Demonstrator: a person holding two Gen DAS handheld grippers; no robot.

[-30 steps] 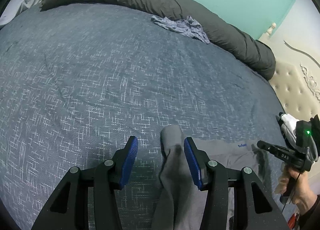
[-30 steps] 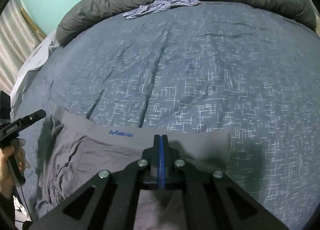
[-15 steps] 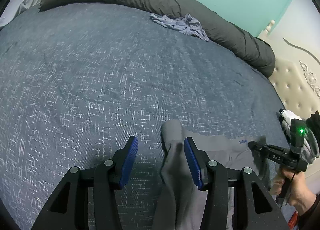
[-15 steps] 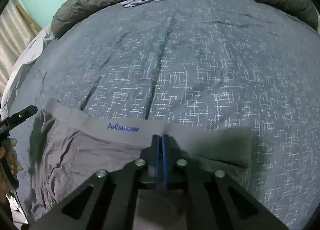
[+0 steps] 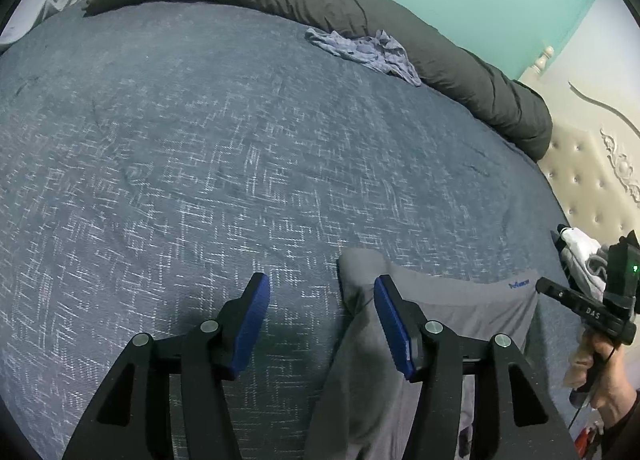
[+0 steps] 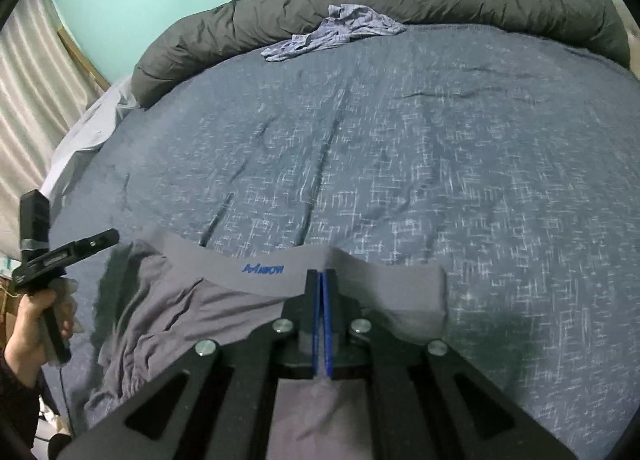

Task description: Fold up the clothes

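The bed (image 5: 200, 148) fills both views, its blue flecked cover spreading from the near edge to the rolled grey duvet (image 5: 360, 20) along the top of the frame. A crumpled pale blue garment (image 6: 332, 34) lies against that roll at upper centre of the right view, well apart from my work, not yet folded.

The grey underwear (image 6: 224, 300) I am folding sits at the bottom of both views, its waistband with blue lettering running across. A second ago the right end of the waistband lay flat; now it is lifted and doubling toward the middle, so I judge the first side fold is under way.

My right claw (image 6: 322, 320) is pressed together, pinching the grey cloth, and it has come up a little since a second ago, raising the band into a hump at lower centre. My left claw (image 5: 320, 324) has stayed where it was at the left end of the garment; its jaws are opening, now wider than a second ago. The blue right pad (image 5: 390, 324) lies against a fold of grey fabric while the other stands apart over bare cover, so it pinches nothing.

No containers are in view.
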